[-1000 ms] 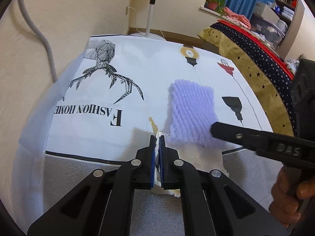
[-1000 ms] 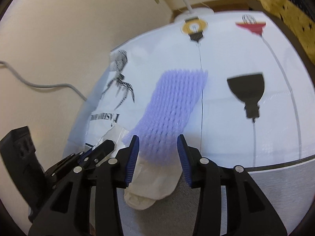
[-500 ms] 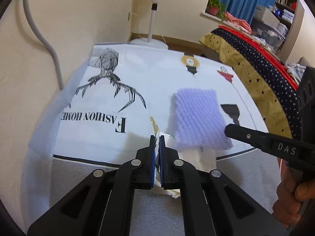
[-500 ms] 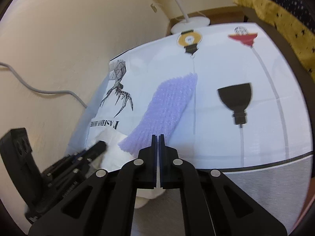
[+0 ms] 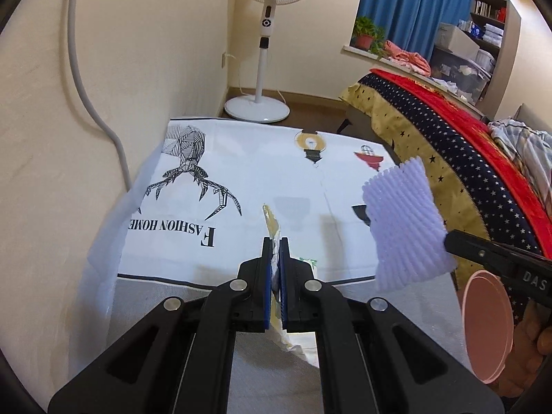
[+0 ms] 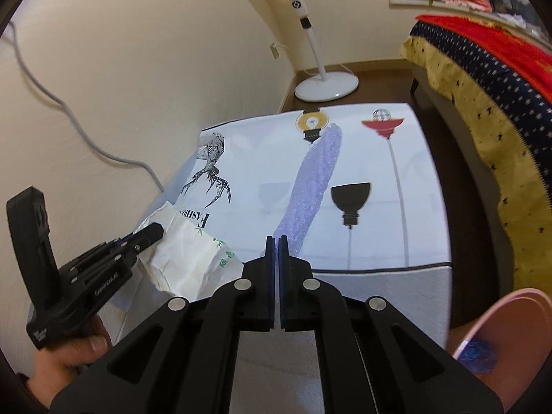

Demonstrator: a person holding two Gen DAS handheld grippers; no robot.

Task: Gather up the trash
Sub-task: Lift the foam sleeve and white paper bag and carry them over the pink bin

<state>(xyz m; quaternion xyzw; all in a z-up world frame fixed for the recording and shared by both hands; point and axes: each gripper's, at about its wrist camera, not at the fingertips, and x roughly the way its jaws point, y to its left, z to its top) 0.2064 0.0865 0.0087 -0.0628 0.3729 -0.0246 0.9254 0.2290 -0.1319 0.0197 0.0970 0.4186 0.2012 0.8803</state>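
The right tool (image 6: 276, 241) pinches the purple foam net (image 6: 312, 179), lifted clear above the tabletop (image 6: 396, 227); the left tool (image 5: 275, 252) is clamped on the crumpled paper bag (image 6: 186, 252). Best swing both toward the pink bin (image 6: 510, 345), which sits beside the tabletop's near corner. The bed (image 6: 483, 79) crowds that side, so keep low and close.

Your right hand-held gripper (image 6: 276, 241) pinches ribbed lilac foam netting (image 5: 403, 227), soft and matt. Left hand-held gripper (image 5: 275, 245): crumpled white paper bag (image 6: 186, 252), matt. Bench (image 5: 262, 172) cover: smooth printed sheet, slight sheen. Pink bin (image 5: 486, 327): smooth plastic.
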